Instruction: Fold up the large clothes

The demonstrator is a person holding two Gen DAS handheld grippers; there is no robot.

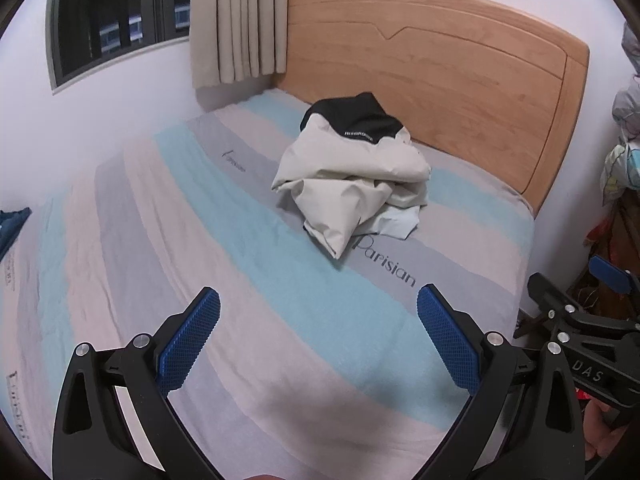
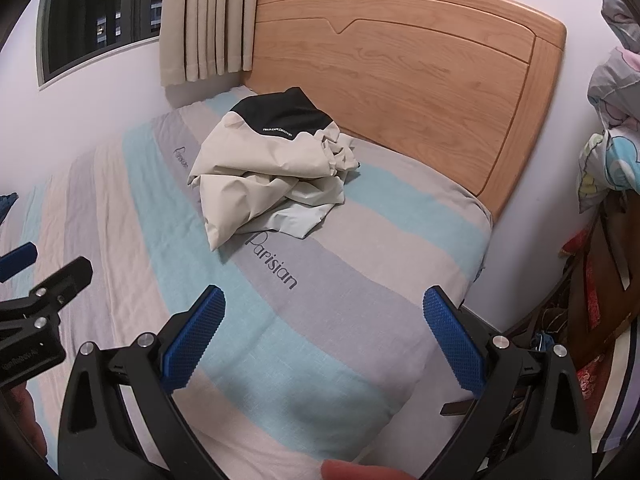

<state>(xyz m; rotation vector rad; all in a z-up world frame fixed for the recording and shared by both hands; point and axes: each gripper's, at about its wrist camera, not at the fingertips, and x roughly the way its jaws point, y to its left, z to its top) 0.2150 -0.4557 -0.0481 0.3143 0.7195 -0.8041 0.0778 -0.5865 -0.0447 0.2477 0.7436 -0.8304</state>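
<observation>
A cream jacket with a black collar part (image 1: pixel 352 172) lies in a crumpled heap on the striped bed near the headboard; it also shows in the right wrist view (image 2: pixel 268 164). My left gripper (image 1: pixel 318 300) is open and empty, held above the bed well short of the jacket. My right gripper (image 2: pixel 324 300) is open and empty, above the bed's near right corner. The right gripper shows at the right edge of the left wrist view (image 1: pixel 592 320). The left gripper shows at the left edge of the right wrist view (image 2: pixel 36 292).
The bed sheet (image 1: pixel 224 248) has blue, grey and pink stripes. A wooden headboard (image 1: pixel 460 80) stands behind. Curtain (image 1: pixel 236 20) and window (image 1: pixel 116 12) are at back left. Clothes and bedding pile (image 2: pixel 612 120) at right. A dark blue cloth (image 1: pixel 12 224) lies far left.
</observation>
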